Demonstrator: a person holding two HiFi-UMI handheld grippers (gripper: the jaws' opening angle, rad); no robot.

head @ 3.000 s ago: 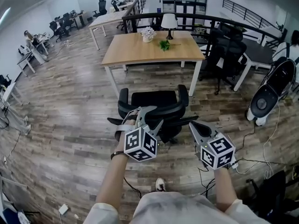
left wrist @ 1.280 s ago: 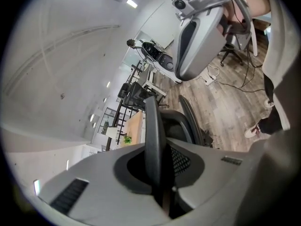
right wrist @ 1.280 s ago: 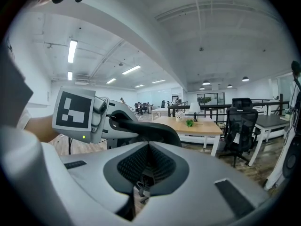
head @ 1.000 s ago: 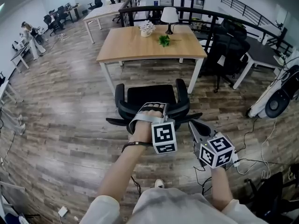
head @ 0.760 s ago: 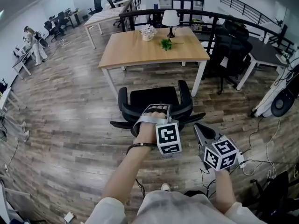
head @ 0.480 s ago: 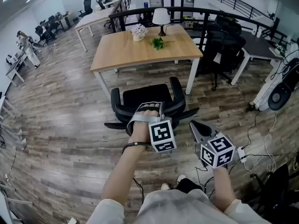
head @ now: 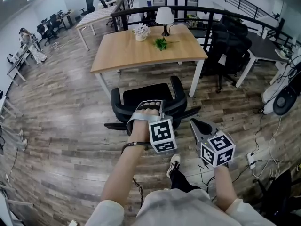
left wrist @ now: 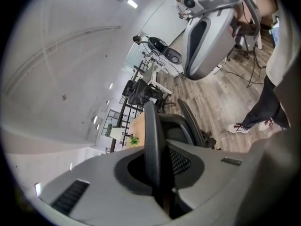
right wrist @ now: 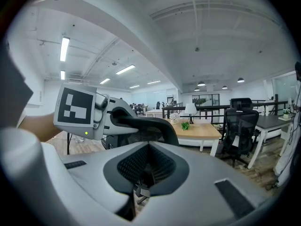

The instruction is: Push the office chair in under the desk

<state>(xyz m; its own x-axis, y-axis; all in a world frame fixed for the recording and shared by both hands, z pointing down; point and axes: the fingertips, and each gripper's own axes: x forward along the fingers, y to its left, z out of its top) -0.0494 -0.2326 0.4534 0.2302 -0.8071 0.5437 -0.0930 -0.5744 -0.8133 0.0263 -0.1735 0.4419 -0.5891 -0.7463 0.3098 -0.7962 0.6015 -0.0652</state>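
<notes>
The office chair [head: 146, 97] is stood on the wood floor [head: 61, 126] directly ahead of the left hand-held gripper [head: 147, 106]. Its seat is turned toward the bench [head: 127, 55] but lies short of the bench's near edge, so it is judged not yet tucked under. The top rim of the backrest [left wrist: 151, 140] is pinched between the jaws of the left hand-held gripper, which are closed on it from above. Such a hold is taken to give a firm handle on the chair's highest part, through which it can be pushed forward and steered. The right hand-held gripper [head: 197, 125] is held just to the right of the left one, near the chair but apart from it. Its jaws are pressed together on nothing, apparently kept in reserve. Beyond both, a table lamp [head: 164, 17], a flower pot [head: 140, 31] and a green sprig [head: 161, 44] are set toward the bench's far side, well clear of the gap between the bench legs at which the chair is to be aimed.
</notes>
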